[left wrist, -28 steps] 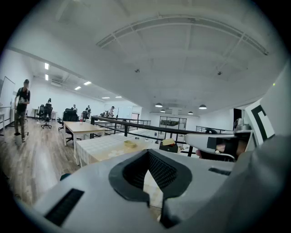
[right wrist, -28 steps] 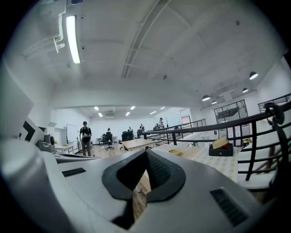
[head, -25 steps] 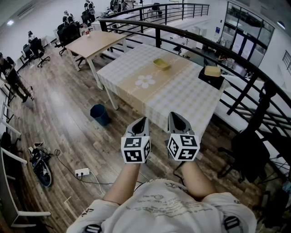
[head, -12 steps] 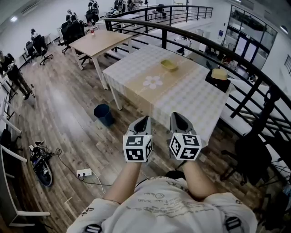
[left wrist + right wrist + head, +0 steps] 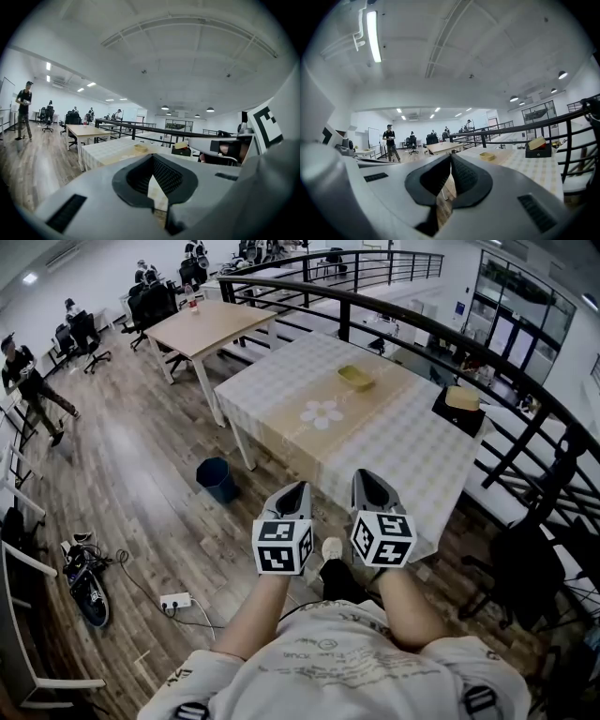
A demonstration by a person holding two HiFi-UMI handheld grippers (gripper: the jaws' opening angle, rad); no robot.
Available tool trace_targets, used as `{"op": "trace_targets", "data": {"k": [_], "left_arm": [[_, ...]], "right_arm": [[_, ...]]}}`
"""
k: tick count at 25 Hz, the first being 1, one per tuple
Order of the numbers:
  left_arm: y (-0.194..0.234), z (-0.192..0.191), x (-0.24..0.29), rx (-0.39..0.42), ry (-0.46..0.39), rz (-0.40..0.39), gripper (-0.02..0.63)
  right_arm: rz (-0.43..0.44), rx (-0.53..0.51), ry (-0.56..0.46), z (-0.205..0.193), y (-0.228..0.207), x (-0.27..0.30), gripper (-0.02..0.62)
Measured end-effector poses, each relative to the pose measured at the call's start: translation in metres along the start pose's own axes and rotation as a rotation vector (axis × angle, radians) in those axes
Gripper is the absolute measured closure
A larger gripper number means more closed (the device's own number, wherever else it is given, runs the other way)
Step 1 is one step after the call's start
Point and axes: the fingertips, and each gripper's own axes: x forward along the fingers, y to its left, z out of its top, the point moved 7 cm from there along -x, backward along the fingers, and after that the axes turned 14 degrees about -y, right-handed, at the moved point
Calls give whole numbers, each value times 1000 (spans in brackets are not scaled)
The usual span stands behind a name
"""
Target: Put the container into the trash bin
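Left claw (image 5: 293, 488) and right claw (image 5: 368, 479) are clenched empty, since the container (image 5: 355, 377) lies far off on the tabletop (image 5: 394, 437)

A table under a white checked cloth (image 5: 394, 442) with a beige centre strip stands mid-floor. Beyond its far-left end is a light wooden table (image 5: 211, 324). A black metal railing (image 5: 345, 320) curves behind it, and a white power strip (image 5: 174, 600) lies on the floor at its near left.

The tablecloth (image 5: 272, 381) is pale grey-and-white check, with a beige band and 1 white flower (image 5: 322, 413). The container (image 5: 355, 377) is yellow, the trash bin (image 5: 217, 480) dark blue, the plank floor (image 5: 122, 474) brown, the railing (image 5: 422, 329) black. Black-and-white square markers pattern the grey left gripper (image 5: 295, 488) and right gripper (image 5: 364, 476).
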Motion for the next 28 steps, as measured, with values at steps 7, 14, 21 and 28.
{"op": "trace_targets", "data": {"k": [7, 14, 21, 28], "left_arm": [[24, 0, 67, 17, 4, 4, 600], [56, 5, 160, 24, 0, -4, 600], [85, 13, 259, 15, 20, -5, 600], [108, 15, 345, 3, 67, -1, 601]], "right_arm": [[24, 18, -13, -5, -27, 75, 592], [36, 31, -11, -18, -60, 166, 592], [21, 16, -27, -17, -101, 266, 592], [22, 33, 19, -25, -138, 346, 592]]}}
